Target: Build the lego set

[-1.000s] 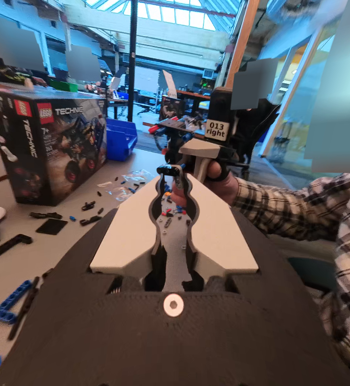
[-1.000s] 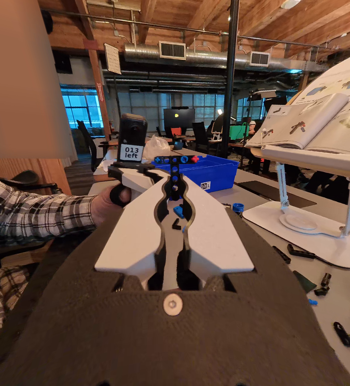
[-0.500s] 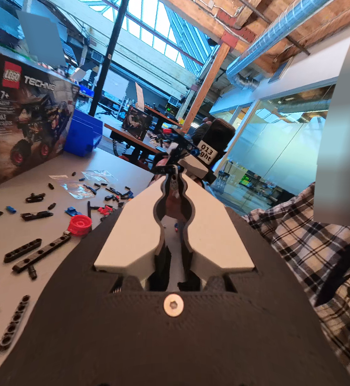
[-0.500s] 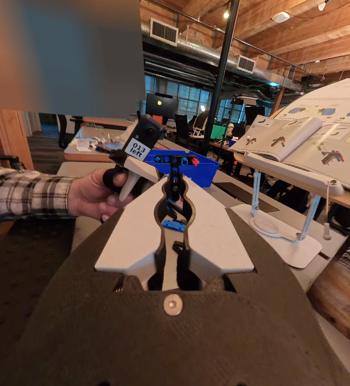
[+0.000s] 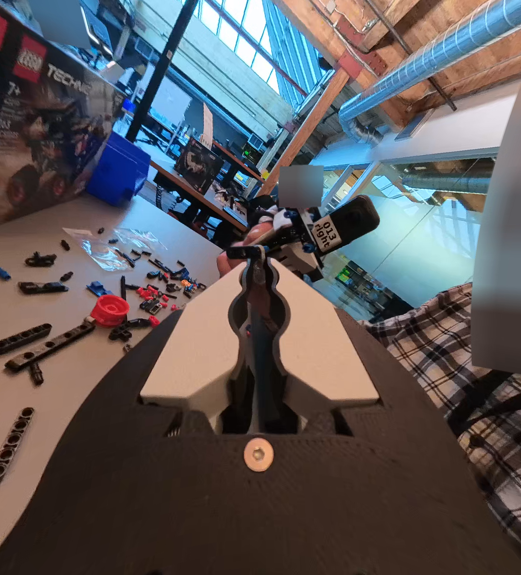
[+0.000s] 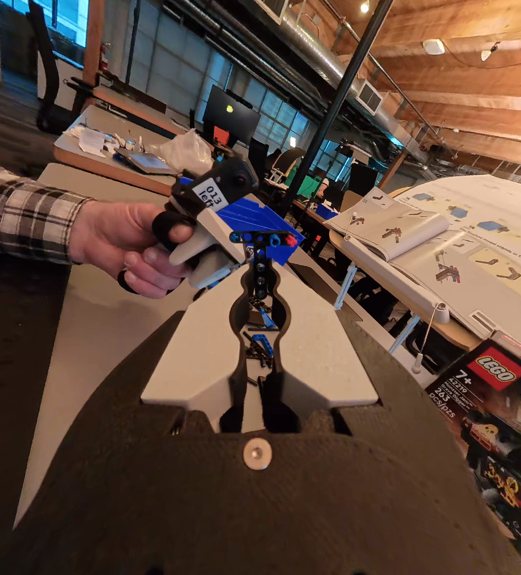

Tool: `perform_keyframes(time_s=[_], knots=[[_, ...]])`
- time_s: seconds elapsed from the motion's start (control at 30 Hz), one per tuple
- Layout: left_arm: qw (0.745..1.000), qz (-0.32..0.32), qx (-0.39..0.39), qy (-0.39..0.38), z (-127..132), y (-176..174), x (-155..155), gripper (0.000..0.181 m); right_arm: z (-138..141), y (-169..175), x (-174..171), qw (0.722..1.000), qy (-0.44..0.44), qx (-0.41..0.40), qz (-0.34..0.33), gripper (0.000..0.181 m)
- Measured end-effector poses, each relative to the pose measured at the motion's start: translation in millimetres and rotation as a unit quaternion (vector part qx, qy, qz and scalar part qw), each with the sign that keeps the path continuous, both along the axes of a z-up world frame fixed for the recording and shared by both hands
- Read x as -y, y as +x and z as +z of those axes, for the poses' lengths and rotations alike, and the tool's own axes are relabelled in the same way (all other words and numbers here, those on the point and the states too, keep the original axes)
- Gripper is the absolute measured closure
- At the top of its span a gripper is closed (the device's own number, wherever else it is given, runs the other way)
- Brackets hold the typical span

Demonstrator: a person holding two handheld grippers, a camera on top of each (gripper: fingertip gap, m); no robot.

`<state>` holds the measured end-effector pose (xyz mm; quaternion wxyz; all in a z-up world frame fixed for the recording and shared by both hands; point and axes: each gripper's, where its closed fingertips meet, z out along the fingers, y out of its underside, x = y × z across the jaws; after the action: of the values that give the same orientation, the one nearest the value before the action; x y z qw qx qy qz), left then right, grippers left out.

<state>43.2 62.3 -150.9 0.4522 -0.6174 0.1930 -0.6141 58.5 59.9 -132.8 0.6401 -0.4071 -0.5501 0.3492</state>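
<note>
In the left wrist view my left gripper [image 5: 256, 264] is shut on a small black lego piece [image 5: 244, 251] with a blue pin, held up off the table. The right gripper [image 5: 296, 249], in a person's hand, shows just beyond it. In the right wrist view my right gripper [image 6: 259, 273] is shut on the stem of a black T-shaped lego assembly [image 6: 260, 241] whose crossbar carries blue pins and a red pin. The left gripper [image 6: 221, 264], in a hand with a plaid sleeve, is close on the left of the assembly. I cannot tell whether the two pieces touch.
Loose black, blue and red lego parts [image 5: 153, 295], a red wheel hub [image 5: 110, 309], black beams [image 5: 47, 345] and a clear bag [image 5: 106, 252] lie on the grey table [image 5: 165, 224]. The lego box [image 6: 501, 435], a blue bin [image 6: 253, 221] and an open instruction booklet on a white stand [image 6: 424, 242] stand around. My two grippers' fingertips are within a few centimetres of each other.
Both grippers have tilted and rolled, so both views are now slanted. They have come closer together. Each keeps its hold on its lego piece.
</note>
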Motion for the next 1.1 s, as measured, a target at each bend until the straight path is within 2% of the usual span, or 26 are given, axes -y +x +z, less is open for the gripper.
perform_keyframes(time_s=[0.27, 0.63, 1.1], knots=[[0.998, -0.04, 0.009, -0.044, -8, 2, 3, 0.175, -19, -9, 2, 0.996, 0.048, 0.07, -0.012, 0.176], [0.995, -0.044, -0.039, -0.085, -23, 0, 9, 0.176, -23, -3, 2, 0.996, 0.011, 0.083, 0.012, 0.176], [0.99, -0.071, -0.063, -0.107, -36, 1, 15, 0.176, -48, -6, -5, 0.982, 0.085, 0.165, -0.035, 0.176]])
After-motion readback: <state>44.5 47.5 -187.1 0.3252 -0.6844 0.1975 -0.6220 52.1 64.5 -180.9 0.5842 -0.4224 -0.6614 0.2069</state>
